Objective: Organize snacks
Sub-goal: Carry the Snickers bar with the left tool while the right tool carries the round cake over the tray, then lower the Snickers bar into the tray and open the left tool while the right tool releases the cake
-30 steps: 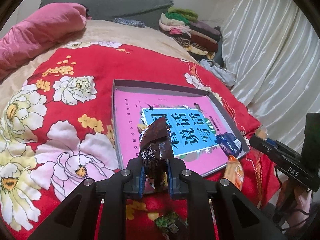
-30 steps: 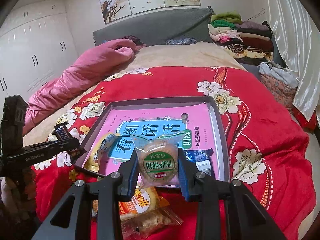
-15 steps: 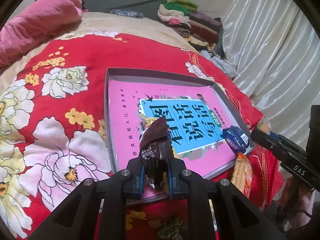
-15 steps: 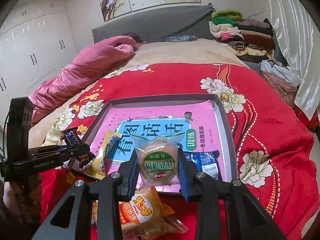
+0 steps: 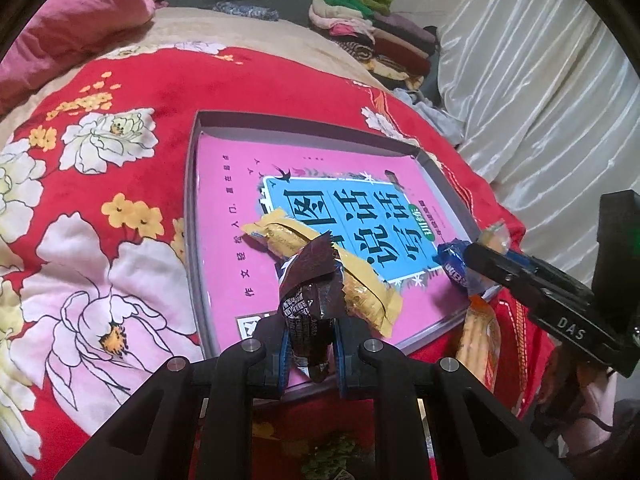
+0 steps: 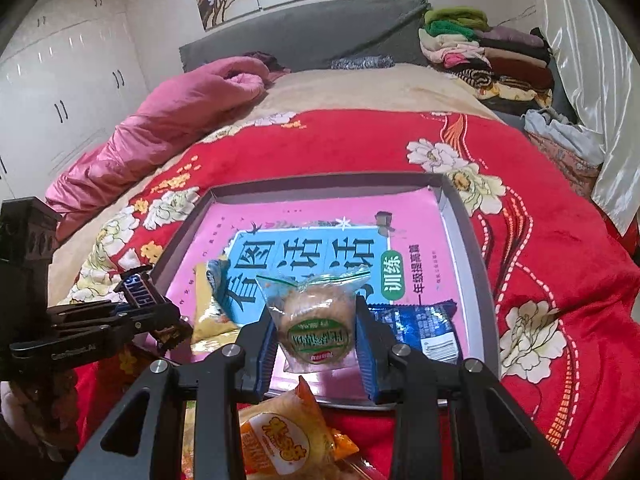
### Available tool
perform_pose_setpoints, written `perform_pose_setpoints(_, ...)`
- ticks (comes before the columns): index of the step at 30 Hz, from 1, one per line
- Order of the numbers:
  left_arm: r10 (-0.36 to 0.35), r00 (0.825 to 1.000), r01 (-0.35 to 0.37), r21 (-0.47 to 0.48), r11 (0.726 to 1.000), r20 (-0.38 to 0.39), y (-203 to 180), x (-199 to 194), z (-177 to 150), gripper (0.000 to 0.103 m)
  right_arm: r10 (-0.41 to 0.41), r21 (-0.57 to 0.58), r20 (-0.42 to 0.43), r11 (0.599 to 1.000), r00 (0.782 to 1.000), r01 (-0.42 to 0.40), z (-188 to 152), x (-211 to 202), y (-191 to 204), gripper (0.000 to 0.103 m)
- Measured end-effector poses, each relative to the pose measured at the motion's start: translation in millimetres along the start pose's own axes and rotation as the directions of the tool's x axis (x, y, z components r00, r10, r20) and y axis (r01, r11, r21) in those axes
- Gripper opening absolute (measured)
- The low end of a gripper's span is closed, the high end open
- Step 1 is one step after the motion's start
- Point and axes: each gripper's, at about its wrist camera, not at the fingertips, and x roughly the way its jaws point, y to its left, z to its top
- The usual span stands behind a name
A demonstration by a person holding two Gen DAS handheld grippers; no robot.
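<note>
Left wrist view: left claw (image 5: pixel 310 350) is clamped on a dark brown candy bar wrapper (image 5: pixel 308 292), wrapper standing up between the blue pads, held over the near edge of the grey tray (image 5: pixel 192 216). Tray sits on the red floral bedspread (image 5: pixel 120 92) on the bed, lined with a pink book cover (image 5: pixel 232 200) carrying a blue title panel. Yellow snack pack (image 5: pixel 360 284) lies inside the tray just behind the held bar, near the left corner. Blue snack pack (image 5: pixel 454 266) lies in the tray's near right corner, partly hidden by the right claw's finger in this view. Right wrist view: right claw (image 6: pixel 316 340) is gripping a round pastry in clear wrap (image 6: pixel 316 320) with a green label, pads pressing both sides, held over the tray's near edge. Blue pack (image 6: pixel 424 328) is just right of it on the tray floor, yellow pack (image 6: pixel 208 312) to the left. Left claw (image 6: pixel 160 312) shows at the left edge with the brown bar (image 6: pixel 138 290). Orange snack bag (image 6: pixel 280 440) lies on the bedspread outside the tray, just below its near rim. Folded clothes (image 6: pixel 480 48) are stacked at the far right of the bed, pink quilt (image 6: pixel 168 120) bunched at far left.
</note>
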Motion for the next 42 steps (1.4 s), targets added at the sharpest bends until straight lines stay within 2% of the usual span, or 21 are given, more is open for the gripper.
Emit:
perform_pose_setpoints(21, -0.012, 0.999, 0.011, -0.013, 1.0, -0.03, 1.6, 10.7, -1.0, 0.017, -0.004, 0.035, -0.12, 0.999, 0.993, 0.009, -11.4, 31.8, -7.7, 0.035)
perform_pose_setpoints(35, -0.01, 0.999, 0.01, -0.003, 1.0, -0.035, -1.8, 13.0, -2.4, 0.017, -0.003, 0.058, -0.132, 0.998, 0.991, 0.011, -9.9, 32.9, -9.5, 0.036)
perform_pose_setpoints(42, -0.011, 0.999, 0.01, -0.003, 1.0, -0.04, -2.6, 13.9, -2.7, 0.017, -0.006, 0.067, -0.121, 0.998, 0.993, 0.015, -8.8, 29.1, -11.8, 0.04)
